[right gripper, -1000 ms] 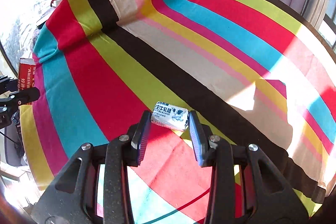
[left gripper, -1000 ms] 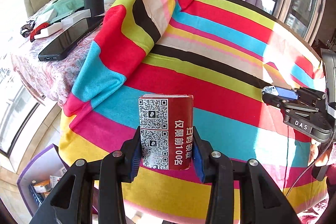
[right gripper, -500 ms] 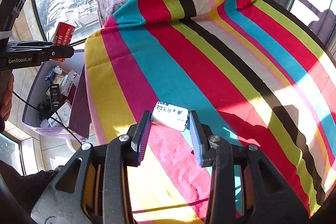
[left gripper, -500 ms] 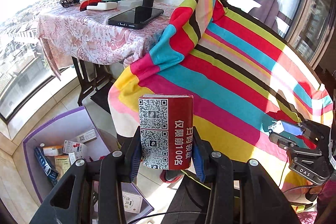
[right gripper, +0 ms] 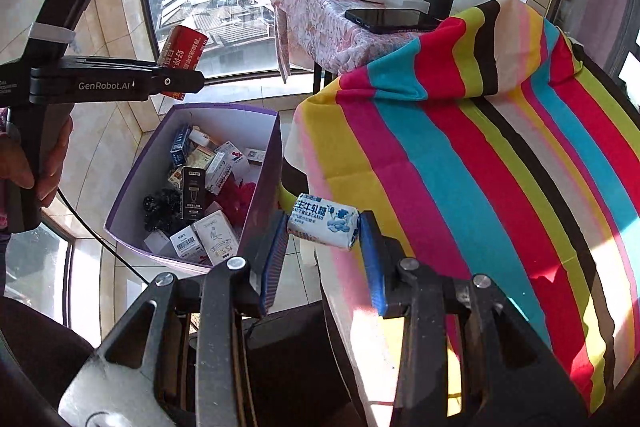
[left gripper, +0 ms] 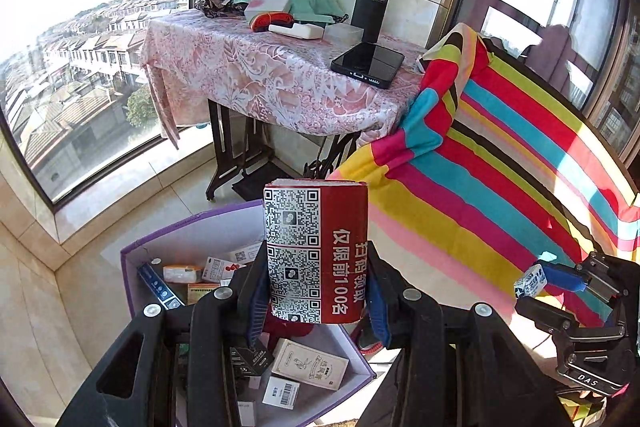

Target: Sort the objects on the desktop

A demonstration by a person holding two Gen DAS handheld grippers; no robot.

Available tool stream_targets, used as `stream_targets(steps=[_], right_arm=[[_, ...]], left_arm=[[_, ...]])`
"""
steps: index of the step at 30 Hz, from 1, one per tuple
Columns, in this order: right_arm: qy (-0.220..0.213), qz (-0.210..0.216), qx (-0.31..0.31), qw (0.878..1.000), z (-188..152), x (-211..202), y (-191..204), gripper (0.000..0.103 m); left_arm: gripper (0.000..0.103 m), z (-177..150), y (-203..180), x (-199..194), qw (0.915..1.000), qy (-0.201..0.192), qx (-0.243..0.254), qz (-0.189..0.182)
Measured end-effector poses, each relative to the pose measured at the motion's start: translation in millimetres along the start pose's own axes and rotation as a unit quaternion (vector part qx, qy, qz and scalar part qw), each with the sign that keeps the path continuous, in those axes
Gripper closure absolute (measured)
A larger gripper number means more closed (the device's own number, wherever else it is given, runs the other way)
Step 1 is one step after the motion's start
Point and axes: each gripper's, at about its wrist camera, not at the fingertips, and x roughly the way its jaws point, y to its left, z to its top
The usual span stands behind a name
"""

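Beside one striped tablecloth [right gripper: 460, 155] stood one purple box [right gripper: 264, 163]; our left gripper [left gripper: 316, 287] clamped one red packet [left gripper: 316, 251], our right gripper [right gripper: 323, 247] one milk candy [right gripper: 323, 221].

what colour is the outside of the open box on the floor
Purple outside, white inside; the open cardboard box of small packages shows best in the right wrist view.

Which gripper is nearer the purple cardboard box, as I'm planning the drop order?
Left. The left gripper hangs above the purple cardboard box; the right gripper is beside it, by the striped tablecloth.
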Motion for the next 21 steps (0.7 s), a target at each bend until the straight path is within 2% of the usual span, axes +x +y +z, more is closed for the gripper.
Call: stream_targets(steps=[5, 10, 21], right_arm=[[-0.007, 0.034, -0.042, 0.998, 23, 19, 41, 0.064], [-0.007, 0.063, -0.068, 0.996, 43, 43, 70, 0.063], [0.029, 0.113, -0.13, 0.985, 73, 114, 127, 0.063]], left_arm=[[0.061, 14, 35, -3, 0.9993, -0.014, -0.007, 0.033], [0.061, 23, 67, 4, 0.9985, -0.02, -0.02, 0.047], [0.06, 37, 121, 50, 0.9968, 0.004, -0.04, 0.069]])
